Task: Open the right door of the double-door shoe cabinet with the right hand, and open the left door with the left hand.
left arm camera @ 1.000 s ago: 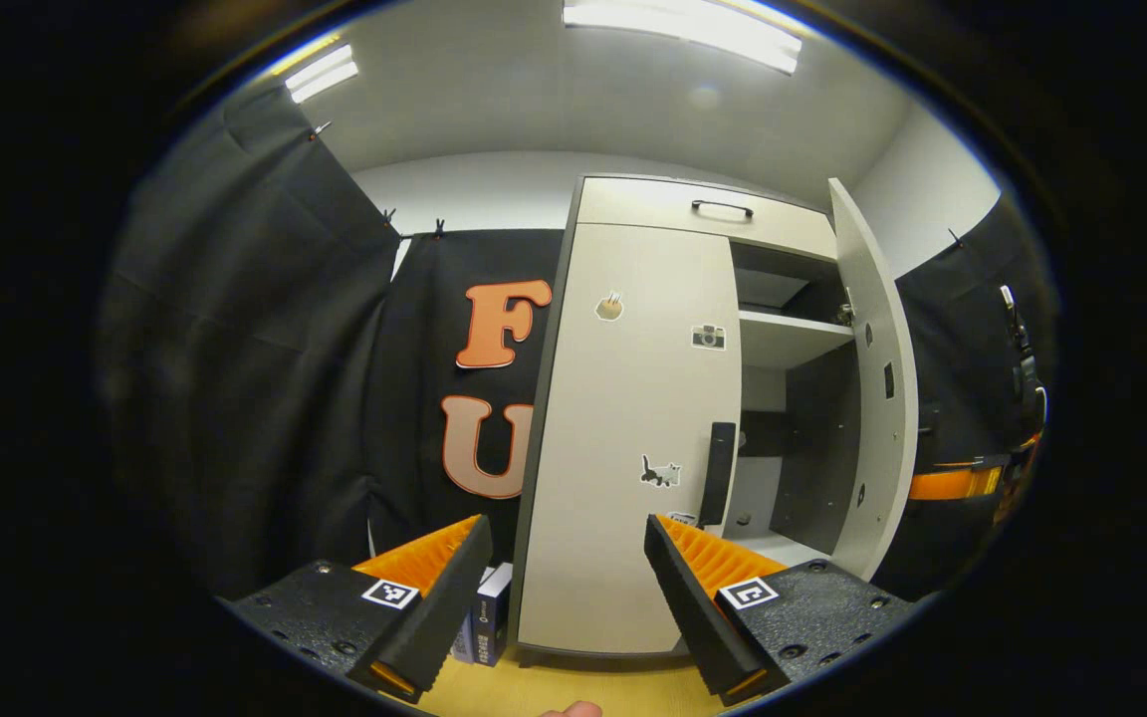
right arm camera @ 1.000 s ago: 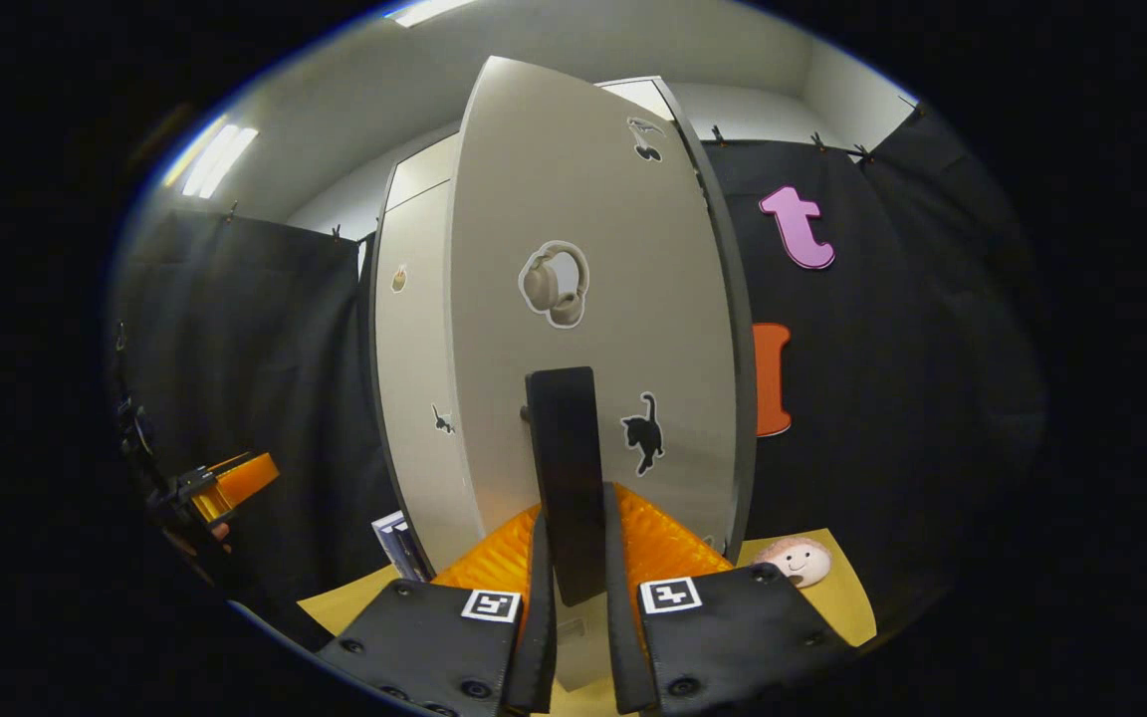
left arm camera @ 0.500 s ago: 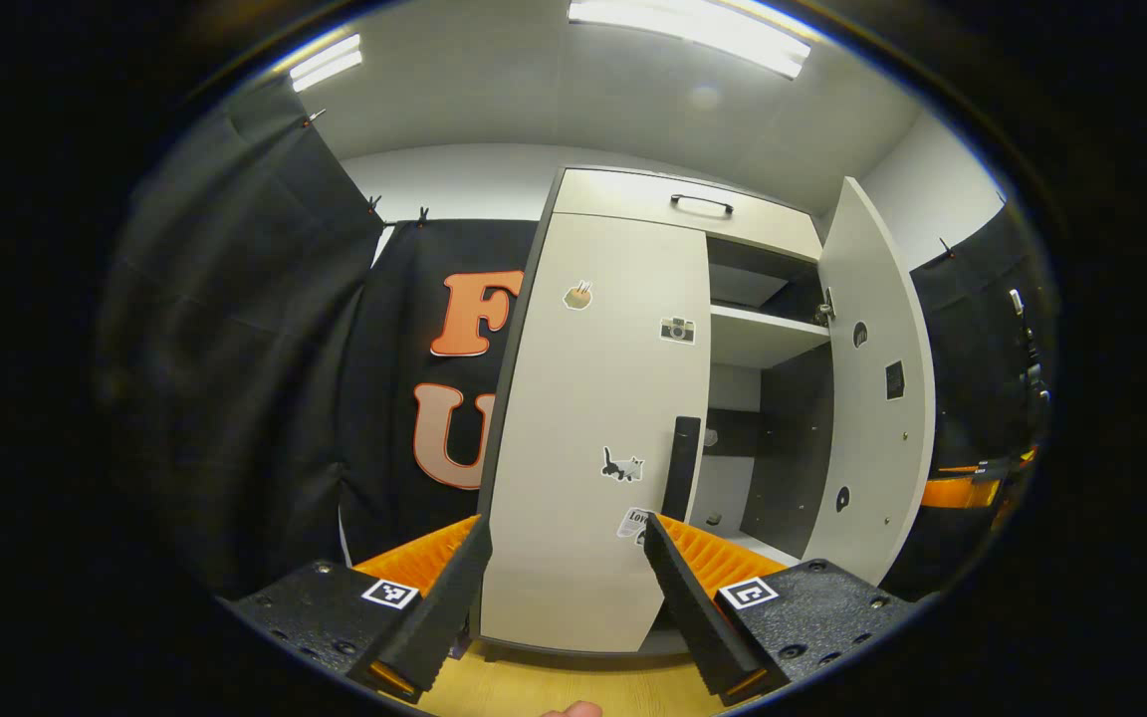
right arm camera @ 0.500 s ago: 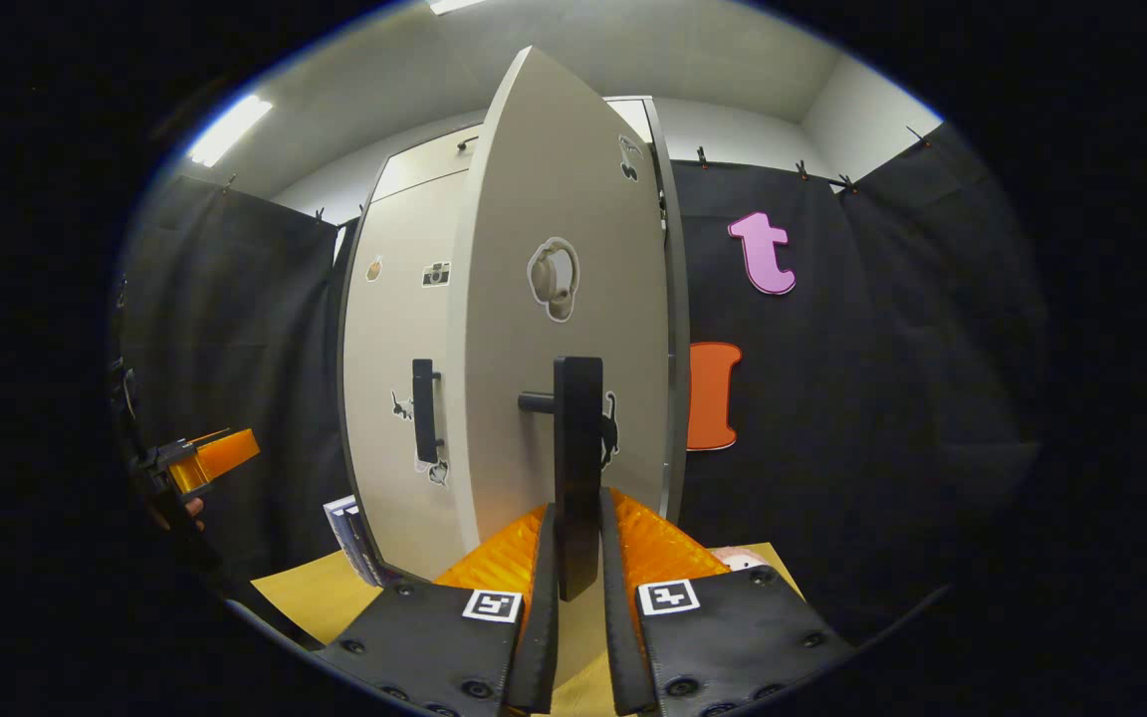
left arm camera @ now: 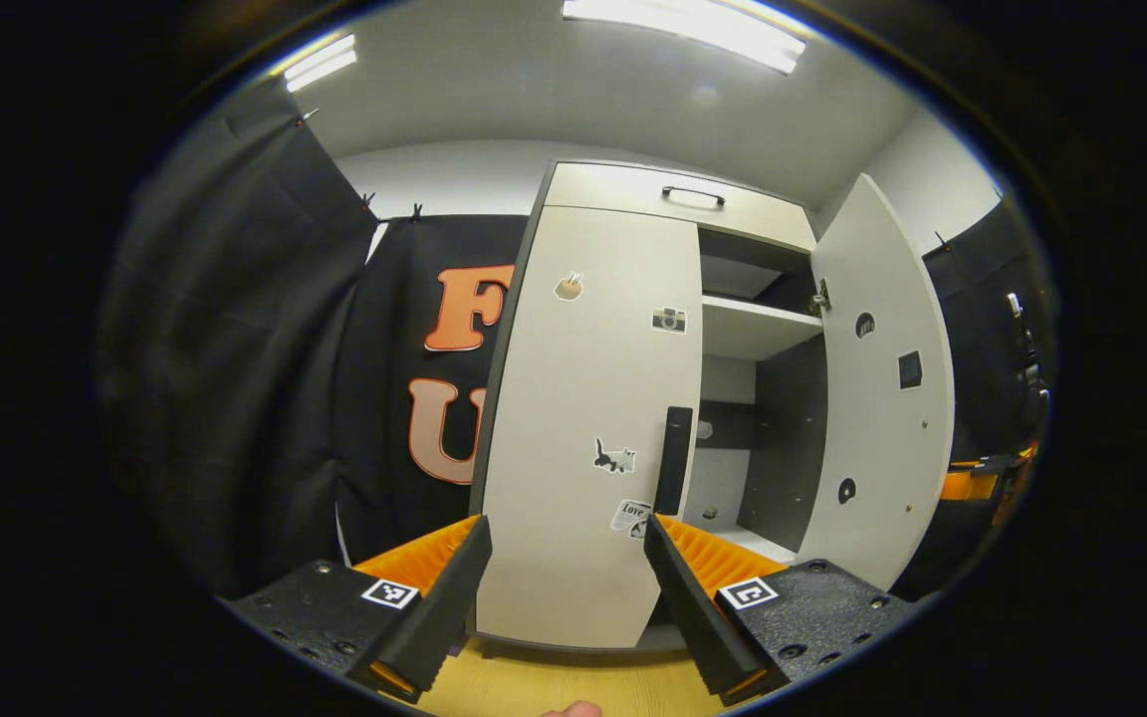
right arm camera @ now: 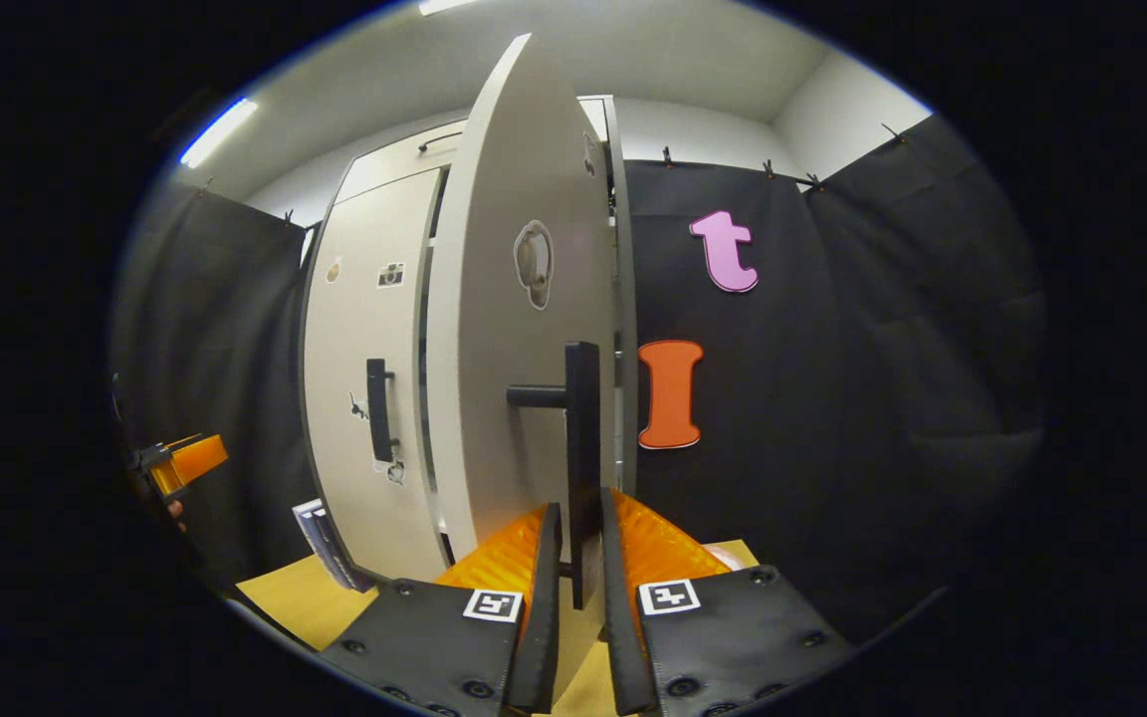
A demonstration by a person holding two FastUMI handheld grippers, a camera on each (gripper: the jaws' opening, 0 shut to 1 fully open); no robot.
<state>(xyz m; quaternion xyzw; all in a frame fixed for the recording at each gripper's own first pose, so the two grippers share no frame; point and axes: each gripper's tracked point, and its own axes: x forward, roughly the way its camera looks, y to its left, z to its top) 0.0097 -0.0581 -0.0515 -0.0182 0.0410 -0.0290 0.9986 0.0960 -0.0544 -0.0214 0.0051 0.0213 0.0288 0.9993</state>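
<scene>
right door (right arm camera: pixel 519 329) swung wide, right gripper (right arm camera: pixel 578 583) clamped on its handle (right arm camera: pixel 581 448); left gripper (left arm camera: pixel 564 588) agape, next closing on left door handle (left arm camera: pixel 674 460).

walls: black cloth (left arm camera: pixel 235 329) pinned by clips over white wall (left arm camera: pixel 434 179) | ceiling: white (left arm camera: pixel 554 90), fluorescent strip lights (left arm camera: pixel 678 22) on | floor: yellow wood-grain (left arm camera: pixel 554 682) | books (right arm camera: pixel 323 543) standing just beside the cabinet's base

open space before left door handle (left arm camera: pixel 674 460)
</scene>
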